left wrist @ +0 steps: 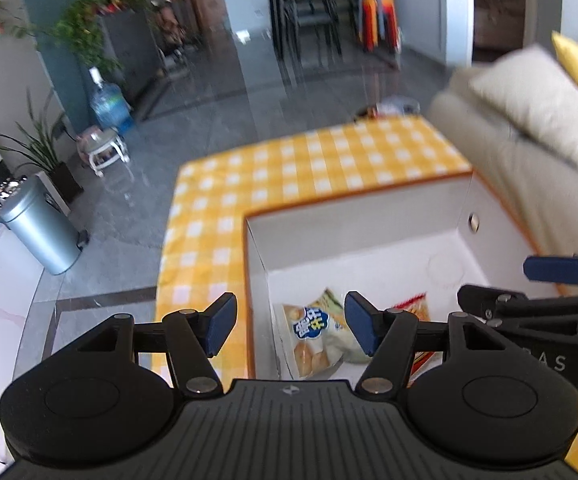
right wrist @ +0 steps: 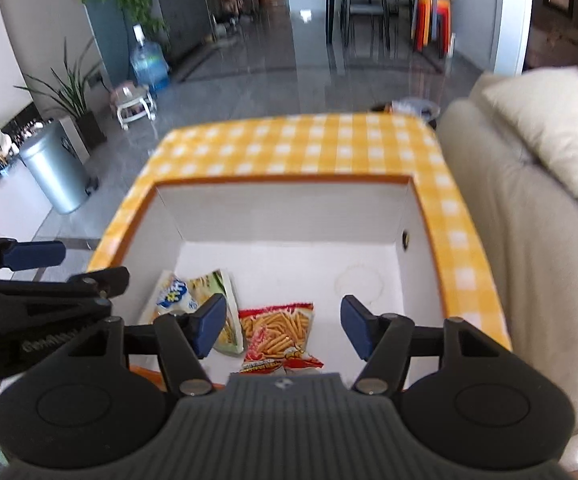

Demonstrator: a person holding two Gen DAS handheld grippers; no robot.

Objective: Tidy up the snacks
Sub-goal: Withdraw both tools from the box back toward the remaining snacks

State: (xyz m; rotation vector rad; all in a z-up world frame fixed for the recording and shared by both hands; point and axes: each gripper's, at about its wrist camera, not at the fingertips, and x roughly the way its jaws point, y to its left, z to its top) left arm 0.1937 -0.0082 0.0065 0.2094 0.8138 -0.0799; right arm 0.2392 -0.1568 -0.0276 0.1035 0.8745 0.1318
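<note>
A white open box (right wrist: 289,216) with an orange rim sits on the yellow checked tablecloth (right wrist: 289,144). Inside lie a red snack bag of fries (right wrist: 277,332), a green-and-white bag (right wrist: 225,300) and a white bag with blue letters (right wrist: 169,292). The box (left wrist: 353,220) and the white bag (left wrist: 313,332) also show in the left wrist view, with the red bag (left wrist: 413,308) partly hidden. My left gripper (left wrist: 289,324) is open and empty above the box's left wall. My right gripper (right wrist: 281,328) is open and empty above the red bag.
A beige sofa with cushions (right wrist: 529,168) runs along the right of the table. A grey bin (right wrist: 55,168), a water jug (right wrist: 149,64), plants and a small stool (right wrist: 135,104) stand on the dark floor at left. Dining chairs (right wrist: 365,4) are far back.
</note>
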